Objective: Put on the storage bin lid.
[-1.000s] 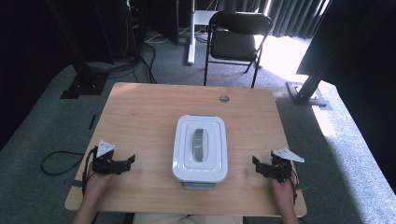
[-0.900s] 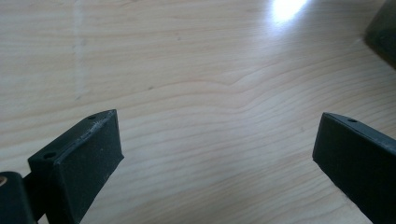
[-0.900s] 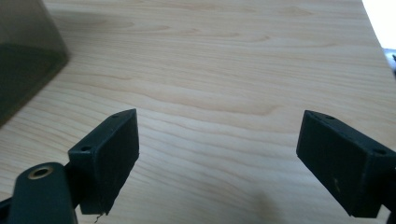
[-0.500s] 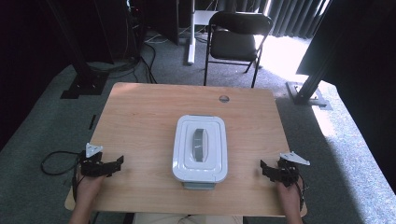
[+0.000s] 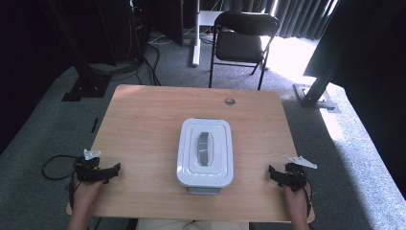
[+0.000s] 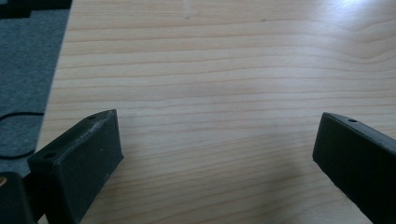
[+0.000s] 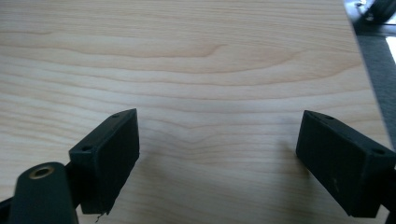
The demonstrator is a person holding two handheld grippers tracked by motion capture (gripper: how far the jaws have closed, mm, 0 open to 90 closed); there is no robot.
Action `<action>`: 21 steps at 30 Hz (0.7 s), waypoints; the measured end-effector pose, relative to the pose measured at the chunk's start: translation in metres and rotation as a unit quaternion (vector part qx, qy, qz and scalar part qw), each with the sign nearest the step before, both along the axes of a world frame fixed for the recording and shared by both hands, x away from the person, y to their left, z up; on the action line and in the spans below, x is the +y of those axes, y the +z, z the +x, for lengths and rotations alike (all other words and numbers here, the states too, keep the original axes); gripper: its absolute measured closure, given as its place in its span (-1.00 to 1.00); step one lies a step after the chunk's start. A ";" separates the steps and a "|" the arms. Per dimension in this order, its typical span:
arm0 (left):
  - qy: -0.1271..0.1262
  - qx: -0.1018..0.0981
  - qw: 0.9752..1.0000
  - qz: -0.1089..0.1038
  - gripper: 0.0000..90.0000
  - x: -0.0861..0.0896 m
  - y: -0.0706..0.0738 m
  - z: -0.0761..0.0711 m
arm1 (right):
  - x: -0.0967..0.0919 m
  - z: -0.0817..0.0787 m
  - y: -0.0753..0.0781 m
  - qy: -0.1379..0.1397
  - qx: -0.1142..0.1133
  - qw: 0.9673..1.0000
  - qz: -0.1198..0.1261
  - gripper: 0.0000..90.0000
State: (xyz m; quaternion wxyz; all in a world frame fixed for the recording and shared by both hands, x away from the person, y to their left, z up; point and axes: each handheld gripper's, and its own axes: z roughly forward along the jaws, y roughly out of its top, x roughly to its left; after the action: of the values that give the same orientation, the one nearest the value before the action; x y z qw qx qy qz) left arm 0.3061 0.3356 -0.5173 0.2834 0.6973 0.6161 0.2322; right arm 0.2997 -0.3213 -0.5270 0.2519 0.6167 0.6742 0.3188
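Centrally, smooth white rounded-rectangular plastic box (image 5: 205, 154) on grained wooden table (image 5: 143, 120).

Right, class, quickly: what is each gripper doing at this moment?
Left gripper: open, holding nothing, over bare table.
Right gripper: open, holding nothing, also over bare table.

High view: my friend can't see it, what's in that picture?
A white lidded box sits in the middle of a wooden table. A person's hands hold the left gripper and right gripper, both open, at the near corners.
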 end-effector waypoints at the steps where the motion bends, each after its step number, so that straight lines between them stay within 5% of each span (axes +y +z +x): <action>1: -0.003 0.006 1.000 0.001 -0.96 0.001 -0.002 0.001 | -0.001 0.001 -0.001 -0.004 0.007 1.000 0.003 -0.71; 7: -0.001 -0.005 1.000 0.017 -0.96 0.001 -0.006 0.002 | 0.003 0.003 -0.001 0.000 0.012 1.000 -0.023 -0.73; 11: 0.023 -0.006 1.000 0.018 -0.96 0.003 -0.006 0.001 | 0.003 0.004 -0.001 0.003 0.012 1.000 -0.022 -0.73; 21: 0.025 -0.006 1.000 0.018 -0.96 0.003 -0.006 0.001 | 0.004 0.005 -0.001 0.008 0.012 1.000 -0.023 -0.73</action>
State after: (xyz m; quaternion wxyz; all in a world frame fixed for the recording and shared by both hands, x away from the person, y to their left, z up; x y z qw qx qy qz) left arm 0.3071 0.3384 -0.5238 0.2691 0.6850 0.6274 0.2544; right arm 0.3050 -0.3174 -0.5281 0.2552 0.6093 0.6890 0.2982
